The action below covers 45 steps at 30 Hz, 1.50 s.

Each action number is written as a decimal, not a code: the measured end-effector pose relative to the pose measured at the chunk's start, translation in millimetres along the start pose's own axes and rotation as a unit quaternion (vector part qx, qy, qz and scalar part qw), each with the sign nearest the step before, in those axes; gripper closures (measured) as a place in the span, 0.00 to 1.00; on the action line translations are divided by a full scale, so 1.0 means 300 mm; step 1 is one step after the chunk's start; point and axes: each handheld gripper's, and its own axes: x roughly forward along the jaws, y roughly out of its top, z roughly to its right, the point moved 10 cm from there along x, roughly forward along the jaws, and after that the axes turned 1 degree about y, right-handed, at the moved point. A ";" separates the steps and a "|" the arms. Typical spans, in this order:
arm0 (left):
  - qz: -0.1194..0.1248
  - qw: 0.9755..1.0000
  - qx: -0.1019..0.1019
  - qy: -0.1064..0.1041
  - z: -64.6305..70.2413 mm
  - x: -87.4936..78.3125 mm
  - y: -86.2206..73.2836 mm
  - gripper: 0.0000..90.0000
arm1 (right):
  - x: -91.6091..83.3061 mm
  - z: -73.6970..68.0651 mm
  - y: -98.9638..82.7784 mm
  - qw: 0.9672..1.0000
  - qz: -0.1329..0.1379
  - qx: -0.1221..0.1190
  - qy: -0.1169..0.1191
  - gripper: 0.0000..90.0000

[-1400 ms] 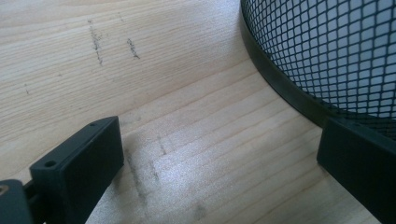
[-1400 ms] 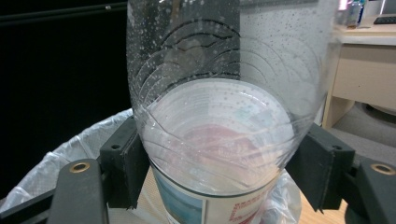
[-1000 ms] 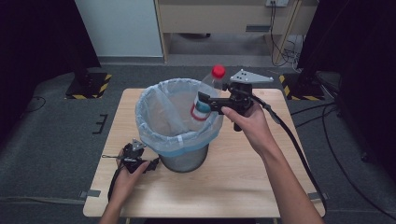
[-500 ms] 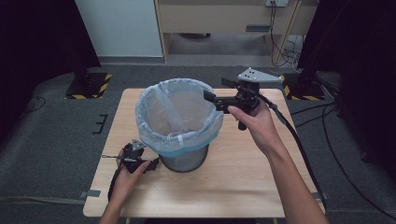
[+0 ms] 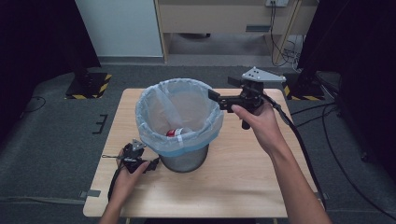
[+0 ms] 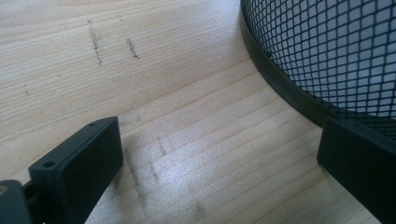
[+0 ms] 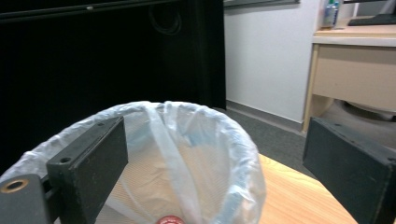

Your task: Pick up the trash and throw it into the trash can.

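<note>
A mesh waste bin (image 5: 184, 161) lined with a pale blue plastic bag (image 5: 177, 109) stands in the middle of the wooden table (image 5: 243, 172). A bottle with a red cap (image 5: 178, 132) lies at the bottom of the bag; its cap (image 7: 169, 220) also peeks up in the right gripper view. My right gripper (image 5: 218, 99) hovers level over the bin's right rim; its jaws have just been opening and stand wide apart with nothing between them. My left gripper (image 5: 133, 156) rests on the table by the bin's left base (image 6: 289, 93), open and empty.
A wooden desk (image 5: 219, 14) and a white wall panel (image 5: 119, 28) stand beyond the table. Dark stands with striped feet (image 5: 91, 84) flank the far corners. Cables (image 5: 299, 144) trail off to the right. Bare tabletop lies in front of and right of the bin.
The bottle that my right gripper held over the bin has dropped into the bag, and the jaws have opened. The right hand drew slightly right. The left hand stayed put.
</note>
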 end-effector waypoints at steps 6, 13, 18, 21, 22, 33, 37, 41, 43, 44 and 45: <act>0.000 1.000 0.000 0.000 0.000 0.000 0.000 0.00 | -0.017 0.067 -0.023 0.999 0.000 0.003 -0.043 0.06; 0.000 1.000 0.000 0.000 0.000 0.000 0.000 0.00 | -0.061 0.169 -0.078 0.996 -0.001 0.012 -0.089 0.06; 0.000 1.000 0.000 0.000 0.000 0.000 0.000 0.00 | -0.079 0.203 -0.114 0.995 -0.007 0.015 -0.101 0.06; 0.000 1.000 0.000 0.000 0.000 0.000 0.000 0.00 | -0.090 0.228 -0.144 0.994 -0.012 0.013 -0.110 0.06; 0.000 1.000 0.000 0.000 0.000 0.000 0.000 0.00 | -0.094 0.235 -0.153 0.993 -0.014 0.013 -0.113 0.06; 0.000 1.000 0.000 0.000 0.000 0.000 0.000 0.00 | -0.128 0.318 -0.266 0.989 -0.032 0.024 -0.140 0.06; 0.000 1.000 0.000 0.000 0.000 0.000 0.000 0.00 | -0.134 0.345 -0.318 0.988 -0.041 0.033 -0.146 0.07; 0.000 1.000 0.000 0.000 0.000 0.000 0.000 0.00 | -0.134 0.355 -0.351 0.987 -0.048 0.034 -0.151 0.07; 0.000 1.000 0.000 0.000 0.000 0.000 0.000 0.00 | -0.134 0.362 -0.366 0.986 -0.051 0.035 -0.154 0.07; 0.000 1.000 0.000 0.000 0.000 0.000 0.000 0.00 | -0.134 0.366 -0.374 0.986 -0.053 0.035 -0.155 0.07; 0.000 1.000 0.000 0.000 0.000 0.000 0.000 0.00 | -0.134 0.370 -0.384 0.986 -0.055 0.037 -0.156 0.07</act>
